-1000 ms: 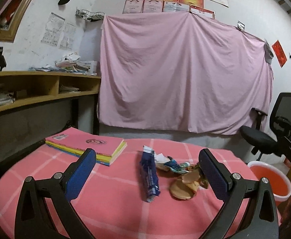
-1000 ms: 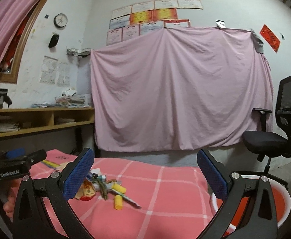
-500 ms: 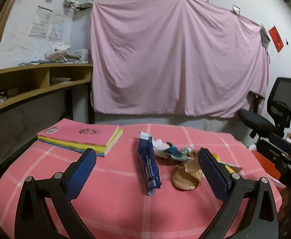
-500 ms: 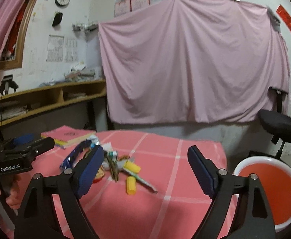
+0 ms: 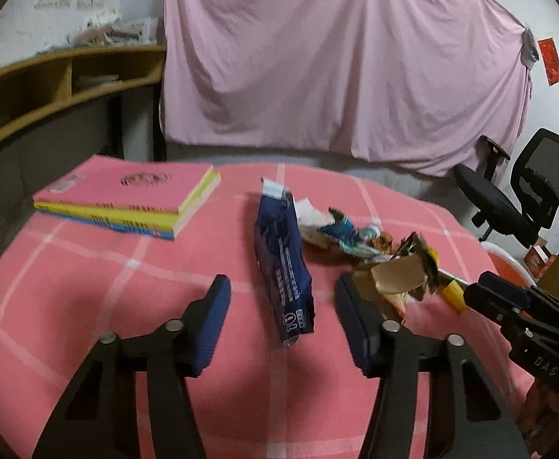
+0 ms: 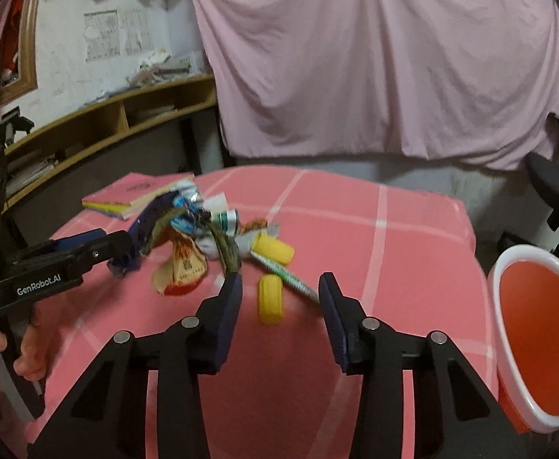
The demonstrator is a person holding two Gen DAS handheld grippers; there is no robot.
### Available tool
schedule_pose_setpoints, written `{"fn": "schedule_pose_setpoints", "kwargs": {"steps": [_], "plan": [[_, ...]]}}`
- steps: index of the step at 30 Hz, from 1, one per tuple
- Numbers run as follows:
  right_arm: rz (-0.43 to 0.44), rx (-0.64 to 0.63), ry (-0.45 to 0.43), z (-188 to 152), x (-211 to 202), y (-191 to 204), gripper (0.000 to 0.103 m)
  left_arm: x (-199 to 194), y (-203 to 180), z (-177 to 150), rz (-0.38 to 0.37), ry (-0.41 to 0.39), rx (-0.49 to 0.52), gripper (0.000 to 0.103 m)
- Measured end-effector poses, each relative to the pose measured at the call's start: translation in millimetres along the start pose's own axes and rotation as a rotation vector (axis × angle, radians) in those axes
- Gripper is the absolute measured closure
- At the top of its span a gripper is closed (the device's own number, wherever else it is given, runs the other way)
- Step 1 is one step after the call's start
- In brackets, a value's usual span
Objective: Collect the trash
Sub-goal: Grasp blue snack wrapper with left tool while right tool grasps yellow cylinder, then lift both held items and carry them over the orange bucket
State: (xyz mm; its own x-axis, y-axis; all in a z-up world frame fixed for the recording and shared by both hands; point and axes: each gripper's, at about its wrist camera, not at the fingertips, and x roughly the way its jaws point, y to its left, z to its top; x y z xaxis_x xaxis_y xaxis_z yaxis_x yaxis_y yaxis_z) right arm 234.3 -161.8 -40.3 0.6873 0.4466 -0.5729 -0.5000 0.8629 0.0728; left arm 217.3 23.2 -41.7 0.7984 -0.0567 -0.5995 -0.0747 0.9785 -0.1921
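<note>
The collecting has barely begun, by the look of it. All the trash lies in one heap on the pink checked table (image 6: pixel 356 229), and the orange bin (image 6: pixel 535 329) just off the table's right edge shows nothing inside.

Taking the heap as the landmark, the blue wrapper (image 5: pixel 283 264) lies along its left side. Crumpled packets (image 6: pixel 203 229) and a torn brown one (image 5: pixel 398 275) make up its middle. Two yellow caps (image 6: pixel 271 298) and a thin striped straw (image 6: pixel 291 279) lie on its near right edge. A stack of books (image 5: pixel 126 202) sits well to the heap's left and is not trash.

The left gripper (image 5: pixel 281 298) has its jaws closing around the near end of the blue wrapper. The pads do not press it yet. The right gripper (image 6: pixel 279 294) is also closing, with the nearer yellow cap between its jaws and not yet pinched. Everything is left to carry to the bin.

The left gripper's body reads "GenRobot.AI" in the right wrist view. The right gripper's (image 5: pixel 497 290) body shows "DAS" in the left wrist view. The wrapper's print is too blurred to read.
</note>
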Motion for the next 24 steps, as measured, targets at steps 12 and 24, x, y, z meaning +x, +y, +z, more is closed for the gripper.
{"fn": "schedule_pose_setpoints", "kwargs": {"steps": [12, 24], "plan": [[0.033, -0.015, 0.082, -4, 11, 3, 0.081, 2, 4, -1, -0.035, 0.050, -0.036, 0.090], [0.048, -0.051, 0.109, -5, 18, 11, 0.090, -14, -8, -5, -0.068, -0.011, 0.007, 0.091]]}}
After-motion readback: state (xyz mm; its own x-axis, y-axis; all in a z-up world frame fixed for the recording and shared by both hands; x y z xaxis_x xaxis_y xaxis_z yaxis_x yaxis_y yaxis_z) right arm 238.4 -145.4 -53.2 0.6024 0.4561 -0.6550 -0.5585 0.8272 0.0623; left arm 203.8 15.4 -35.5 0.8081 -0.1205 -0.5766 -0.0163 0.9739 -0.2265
